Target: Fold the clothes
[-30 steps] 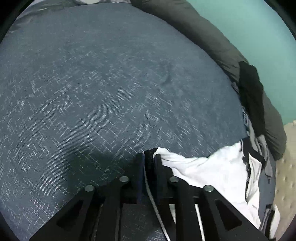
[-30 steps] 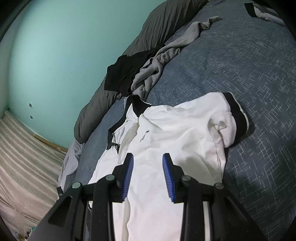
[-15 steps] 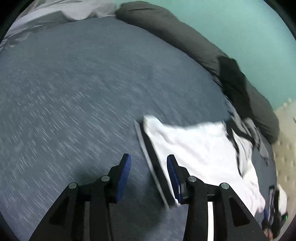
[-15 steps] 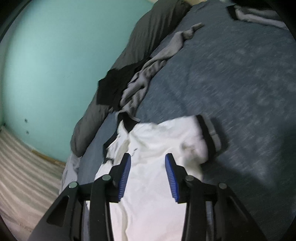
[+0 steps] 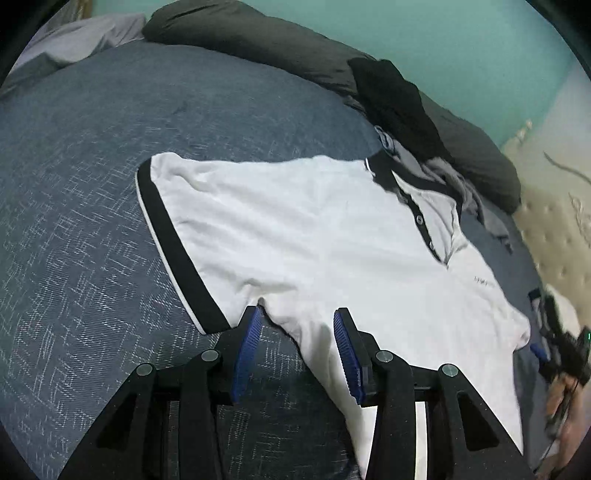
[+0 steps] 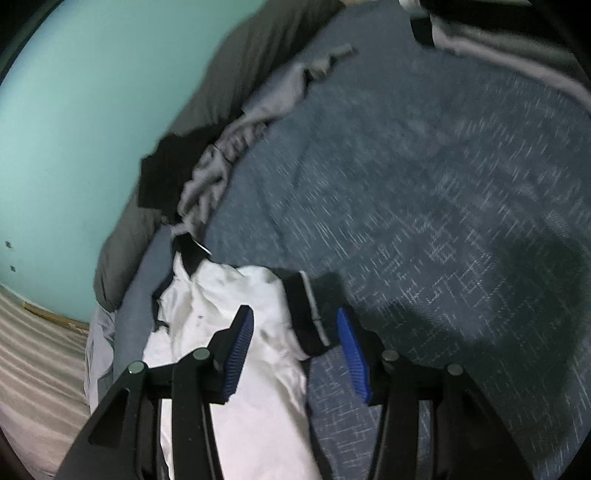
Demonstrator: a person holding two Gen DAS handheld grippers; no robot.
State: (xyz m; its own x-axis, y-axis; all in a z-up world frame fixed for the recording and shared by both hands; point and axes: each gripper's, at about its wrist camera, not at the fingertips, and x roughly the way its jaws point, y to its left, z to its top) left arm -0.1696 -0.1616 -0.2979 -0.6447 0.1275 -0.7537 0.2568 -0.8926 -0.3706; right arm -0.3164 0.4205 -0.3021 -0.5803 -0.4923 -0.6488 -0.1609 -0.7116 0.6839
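Nearest in the left wrist view, the left claw [image 5: 297, 332] stands wide apart and empty, hovering just over the near armpit seam of the shirt [image 5: 314, 236]. The right claw [image 6: 295, 332] is apart too, holding nothing, its pads either side of a black-banded sleeve cuff [image 6: 306, 310]; whether they touch it I cannot tell. The shirt lies front up on the bed [image 5: 92, 184], spread mostly flat, with the left sleeve [image 5: 177, 221] stretched out and the collar [image 5: 410, 177] toward the far right. Beyond it a black garment [image 5: 395, 99] and a grey one [image 6: 236, 147] sit bunched against the bolster [image 5: 258, 33]. The risk: a claw closing here may pinch bed cover with the cloth, or take one layer only, dragging the flat shirt askew and creasing it
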